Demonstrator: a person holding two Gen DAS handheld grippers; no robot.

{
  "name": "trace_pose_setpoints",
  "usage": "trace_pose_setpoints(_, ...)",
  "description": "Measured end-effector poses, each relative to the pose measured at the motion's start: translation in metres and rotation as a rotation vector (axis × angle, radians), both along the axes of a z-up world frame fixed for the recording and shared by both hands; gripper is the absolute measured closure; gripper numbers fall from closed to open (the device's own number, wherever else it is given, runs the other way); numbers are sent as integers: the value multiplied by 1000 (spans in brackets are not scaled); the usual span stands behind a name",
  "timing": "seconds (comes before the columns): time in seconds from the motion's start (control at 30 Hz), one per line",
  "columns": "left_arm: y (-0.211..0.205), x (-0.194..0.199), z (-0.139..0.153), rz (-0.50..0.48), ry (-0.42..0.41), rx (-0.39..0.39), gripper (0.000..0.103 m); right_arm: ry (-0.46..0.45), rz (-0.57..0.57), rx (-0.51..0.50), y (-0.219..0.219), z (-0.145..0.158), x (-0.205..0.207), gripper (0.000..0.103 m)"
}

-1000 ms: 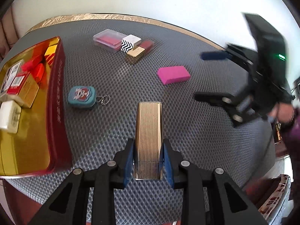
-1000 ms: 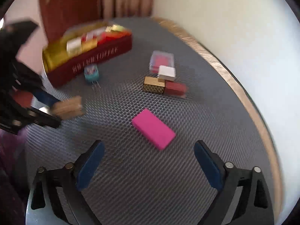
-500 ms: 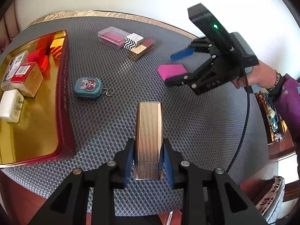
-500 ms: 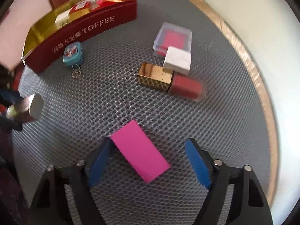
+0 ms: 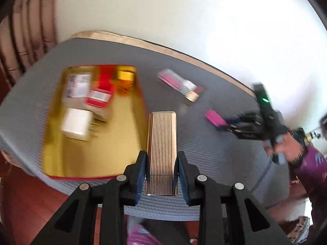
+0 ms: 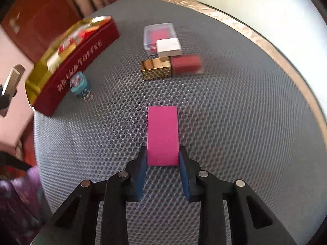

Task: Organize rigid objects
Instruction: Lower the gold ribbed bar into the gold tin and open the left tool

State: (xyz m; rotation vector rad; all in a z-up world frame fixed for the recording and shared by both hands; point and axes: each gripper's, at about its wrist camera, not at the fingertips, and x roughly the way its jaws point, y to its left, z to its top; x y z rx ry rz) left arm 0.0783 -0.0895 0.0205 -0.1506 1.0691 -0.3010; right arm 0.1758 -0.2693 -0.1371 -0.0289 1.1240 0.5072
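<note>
light: bright daylight | glare: washed-out wall | blur: heavy left view | edges: fisheye-bent, dark corners

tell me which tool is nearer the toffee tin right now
Left. The left tool, holding the gold ribbed case, hangs just beside the toffee tin. The right tool is closing on the pink block, farther across the mat.

motion blur smears the items in the gold tin (image 5: 53,155) beyond telling.

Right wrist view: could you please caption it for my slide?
Right tongs closing on a pink block lying on the grey mat.
</note>
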Motion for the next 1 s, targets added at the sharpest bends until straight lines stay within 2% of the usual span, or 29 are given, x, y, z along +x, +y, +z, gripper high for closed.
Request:
trace_pose_setpoints(0.1, 16, 14, -6, 24, -5, 34, 73, 17, -54, 77, -10, 2, -8, 76)
trace_pose_setpoints(0.23, 31, 26, -20, 42, 8, 81, 73, 33, -97, 113, -14, 1, -17, 76)
trace_pose_setpoints(0.33, 37, 32, -32, 38, 15, 90, 73, 35, -113, 144, -12, 2, -14, 76)
trace_pose_setpoints(0.43, 42, 42, -43, 40, 34, 91, 73, 47, -135, 180, -11, 2, -30, 76)
trace_pose_setpoints(0.67, 48, 52, -60, 45, 54, 101, 73, 46, -157, 236, -3, 3, -49, 76)
trace_pose_setpoints(1.0, 41, 61, -73, 17, 49, 145, 73, 54, -189, 274, 11, 0, -48, 76)
